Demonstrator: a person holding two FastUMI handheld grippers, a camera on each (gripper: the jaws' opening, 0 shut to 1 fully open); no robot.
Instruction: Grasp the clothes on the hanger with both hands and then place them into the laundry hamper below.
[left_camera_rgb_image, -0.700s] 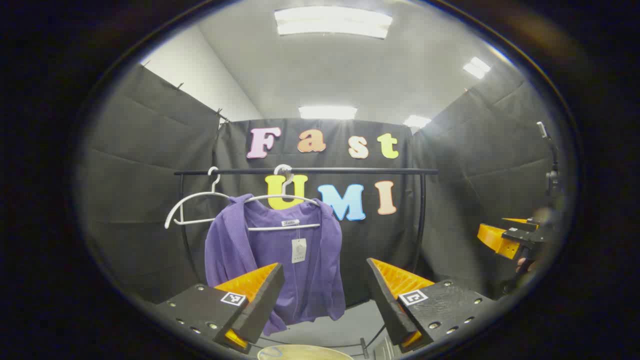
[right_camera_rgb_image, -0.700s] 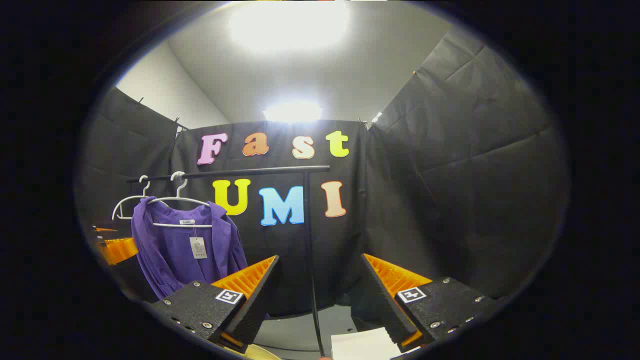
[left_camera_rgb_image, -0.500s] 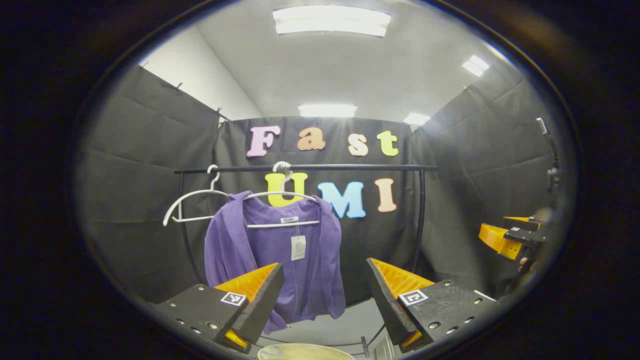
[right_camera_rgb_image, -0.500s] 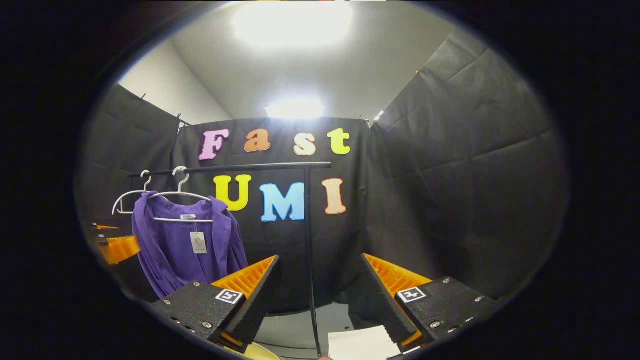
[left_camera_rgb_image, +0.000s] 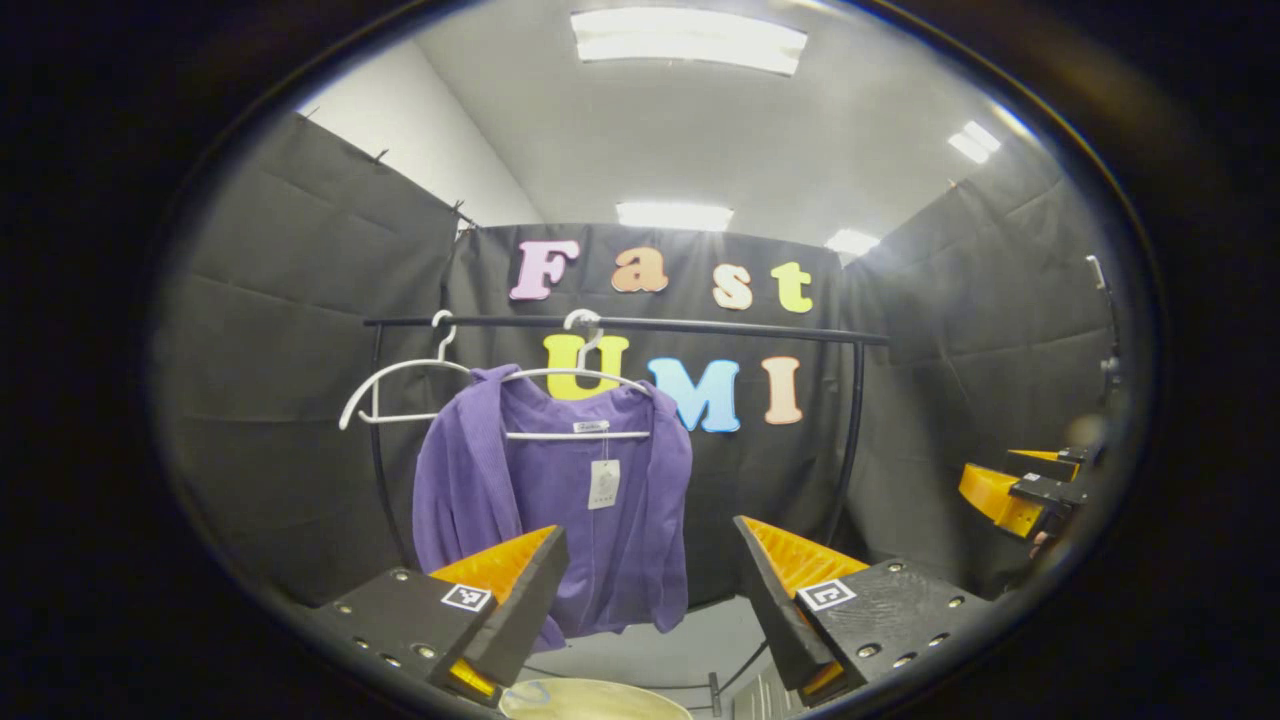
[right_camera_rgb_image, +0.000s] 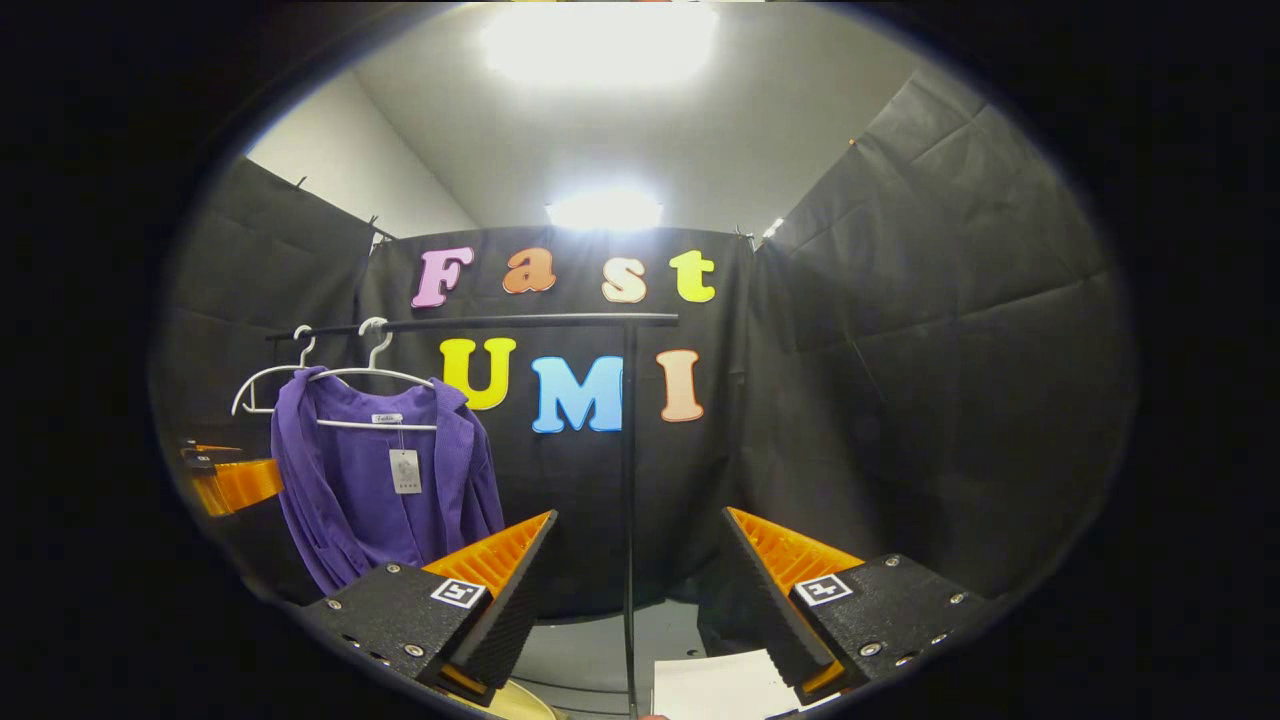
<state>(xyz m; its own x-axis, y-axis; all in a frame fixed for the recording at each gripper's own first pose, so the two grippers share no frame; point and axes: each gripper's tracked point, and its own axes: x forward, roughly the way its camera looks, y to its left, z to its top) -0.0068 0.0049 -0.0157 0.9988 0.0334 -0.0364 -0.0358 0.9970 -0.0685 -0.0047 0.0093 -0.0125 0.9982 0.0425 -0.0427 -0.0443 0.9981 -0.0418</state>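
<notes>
A purple garment (left_camera_rgb_image: 550, 500) with a white tag hangs on a white hanger (left_camera_rgb_image: 578, 378) from a black rail (left_camera_rgb_image: 640, 326), straight ahead of my left gripper (left_camera_rgb_image: 650, 545), which is open and still some way short of it. In the right gripper view the same garment (right_camera_rgb_image: 380, 480) hangs at the left, well off to the side of my open right gripper (right_camera_rgb_image: 640, 540). The cream rim of the hamper (left_camera_rgb_image: 595, 698) shows under the left gripper, and a sliver of the hamper (right_camera_rgb_image: 515, 700) under the right one. The right gripper (left_camera_rgb_image: 1020, 490) appears at the far right of the left gripper view.
A second white hanger (left_camera_rgb_image: 400, 390) hangs bare on the rail left of the garment. The rack's right upright (right_camera_rgb_image: 629, 510) stands directly in front of the right gripper. A white sheet (right_camera_rgb_image: 715, 685) lies low by the right gripper's fingers. Black cloth walls close in all sides.
Both views have tilted slightly: the rail and garment sit a little higher and further right than before. Both grippers stay open and hold nothing.
</notes>
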